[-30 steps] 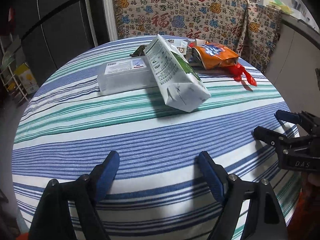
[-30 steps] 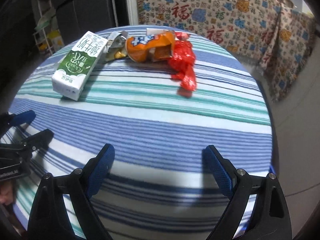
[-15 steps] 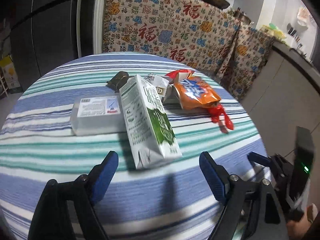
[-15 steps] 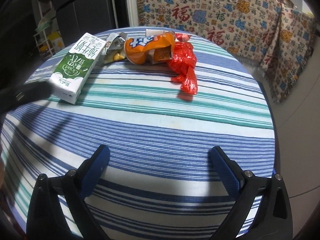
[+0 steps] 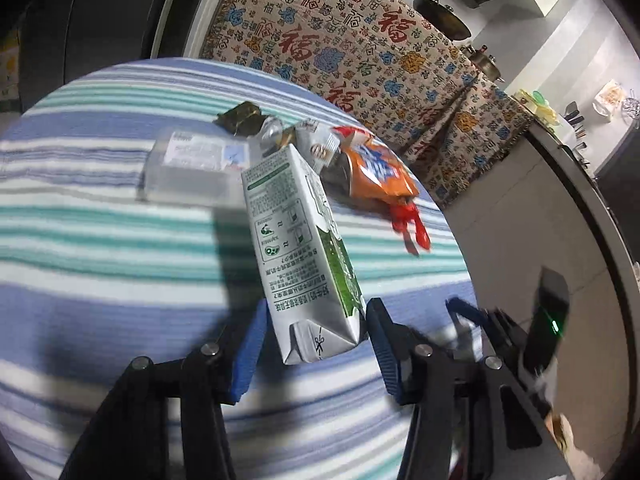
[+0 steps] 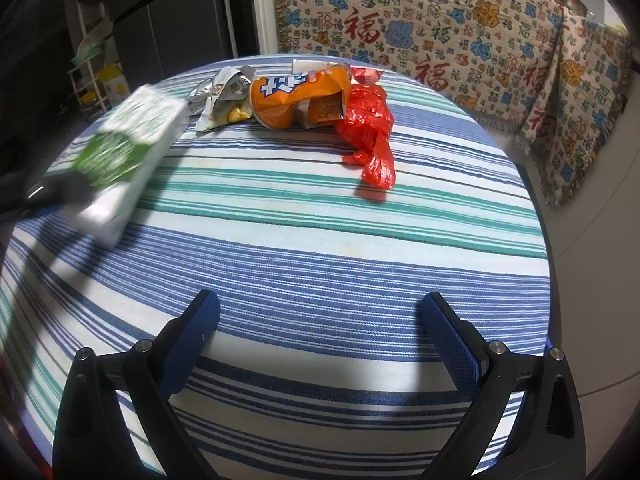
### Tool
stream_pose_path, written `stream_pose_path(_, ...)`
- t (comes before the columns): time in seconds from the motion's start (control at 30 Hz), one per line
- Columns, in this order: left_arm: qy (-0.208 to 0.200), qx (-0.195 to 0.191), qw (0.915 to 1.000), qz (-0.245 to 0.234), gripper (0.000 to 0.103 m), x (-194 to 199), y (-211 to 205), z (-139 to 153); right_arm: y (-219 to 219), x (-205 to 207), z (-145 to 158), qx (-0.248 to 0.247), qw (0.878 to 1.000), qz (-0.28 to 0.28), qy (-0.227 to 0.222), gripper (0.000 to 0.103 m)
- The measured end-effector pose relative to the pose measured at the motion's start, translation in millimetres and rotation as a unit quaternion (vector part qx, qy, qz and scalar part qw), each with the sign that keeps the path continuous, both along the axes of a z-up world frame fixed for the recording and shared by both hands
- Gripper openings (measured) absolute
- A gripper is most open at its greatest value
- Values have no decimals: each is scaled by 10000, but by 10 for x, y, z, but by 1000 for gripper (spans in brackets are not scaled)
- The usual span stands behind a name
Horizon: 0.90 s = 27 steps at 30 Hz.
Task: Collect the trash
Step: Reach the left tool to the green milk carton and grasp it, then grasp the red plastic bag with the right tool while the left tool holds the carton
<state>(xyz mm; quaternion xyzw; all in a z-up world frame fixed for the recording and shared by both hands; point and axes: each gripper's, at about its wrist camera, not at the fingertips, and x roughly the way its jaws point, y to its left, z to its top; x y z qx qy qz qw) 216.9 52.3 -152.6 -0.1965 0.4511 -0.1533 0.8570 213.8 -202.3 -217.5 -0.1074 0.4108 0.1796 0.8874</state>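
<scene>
A white and green milk carton lies tilted on the round striped table. My left gripper is closing on it, and its blue pads press the carton's near end from both sides. From the right wrist, the carton is blurred, with the left gripper dark at its lower end. Farther back lie an orange snack bag, a red plastic bag and crumpled silver wrappers. My right gripper is open over bare cloth near the front edge.
A clear plastic box with a label lies left of the carton, a dark wrapper behind it. A patterned cloth hangs beyond the table, with a dark fridge at the left. The table's edge drops off at the right.
My left gripper moved forward to the carton and narrowed around its near end. The carton has shifted and blurs in the right wrist view. My right gripper stayed put and open.
</scene>
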Motion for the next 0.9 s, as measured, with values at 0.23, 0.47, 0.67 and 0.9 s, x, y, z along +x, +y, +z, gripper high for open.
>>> stream_pose_path(0.23,306,65,9987,399,62,-306,497,-83,0,0,-3,1,10000,-2,-1,101)
stream_pose_path(0.47,14,618,9971,444,75,-347,369,14,5,5,-6,-4,10000,-4,-4,101)
stream_pose_path(0.67,-184,1924,9811,-31,79,-173,-229,-98,7,-4,-1,10,10000,13,17,103)
stream_pose_path(0.9,-156,2504,9677,256,83,6,-199,-298,-218,174,24,186,9994,-285,93,102)
